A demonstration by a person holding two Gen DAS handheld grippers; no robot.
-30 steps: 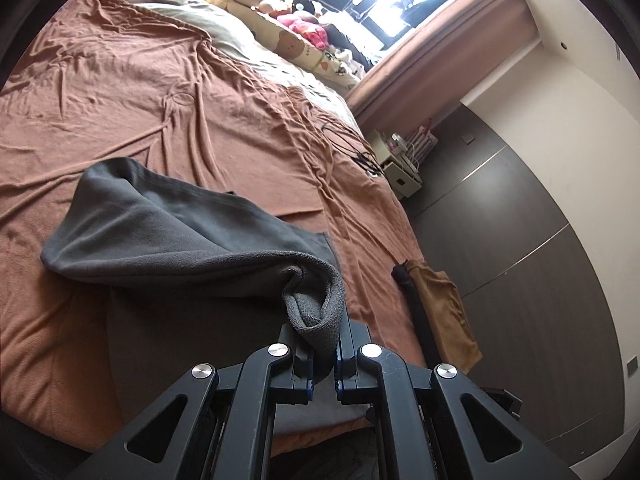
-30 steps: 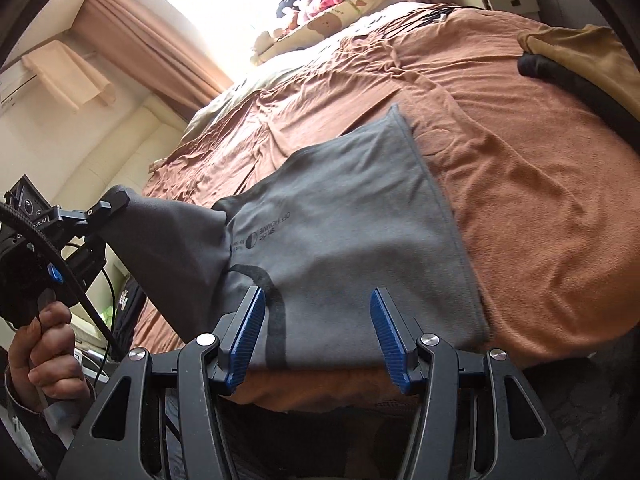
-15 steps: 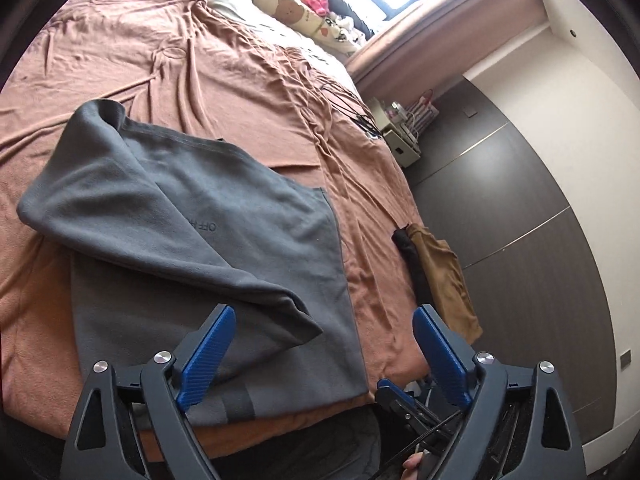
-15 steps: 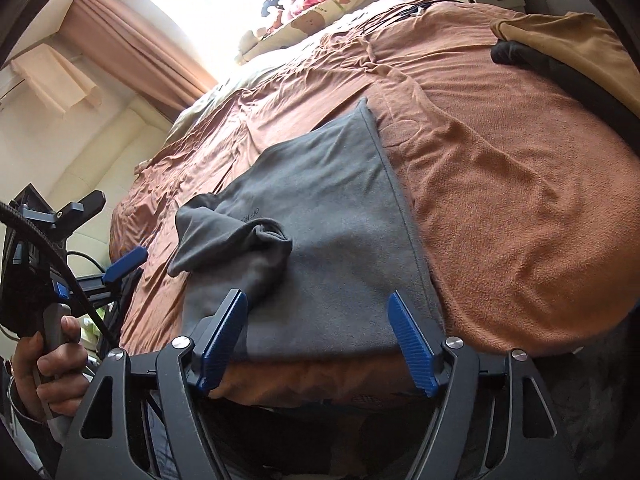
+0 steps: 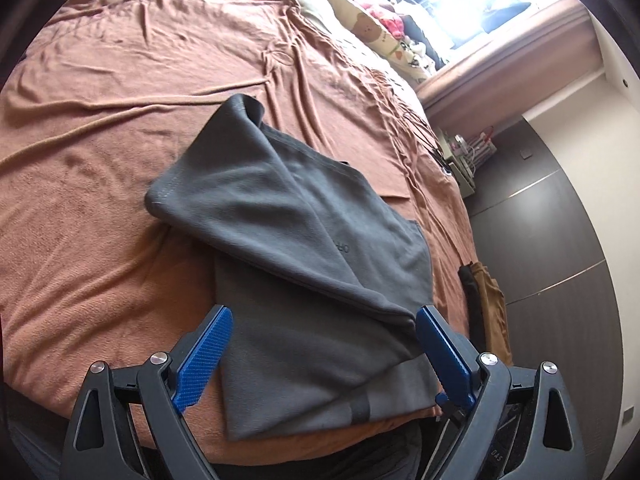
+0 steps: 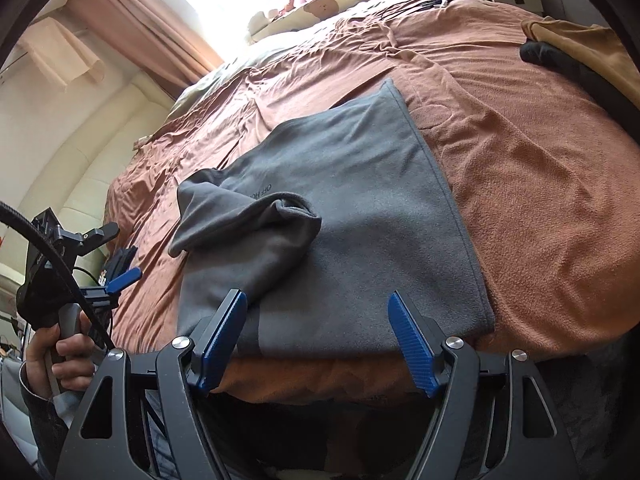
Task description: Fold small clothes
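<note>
Left wrist view: left hand-held gripper (image 5: 322,354) released, empty.
Right hand-held gripper (image 6: 318,338): jaws apart, holding nothing.
Grey garment (image 5: 304,248): frame centre, on bed (image 5: 100,160), sleeve folded across.
Next: judged, pinch the near hem, fold away evenly.

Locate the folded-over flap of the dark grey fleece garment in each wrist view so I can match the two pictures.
Left wrist view: the folded-over flap runs diagonally across the picture's centre, on top of the dark grey fleece garment.
Right wrist view: the flap lies left of centre, bunched on the garment's left side.
Shared landmark: the tan and black folded clothes on the brown blanket's edge.
</note>
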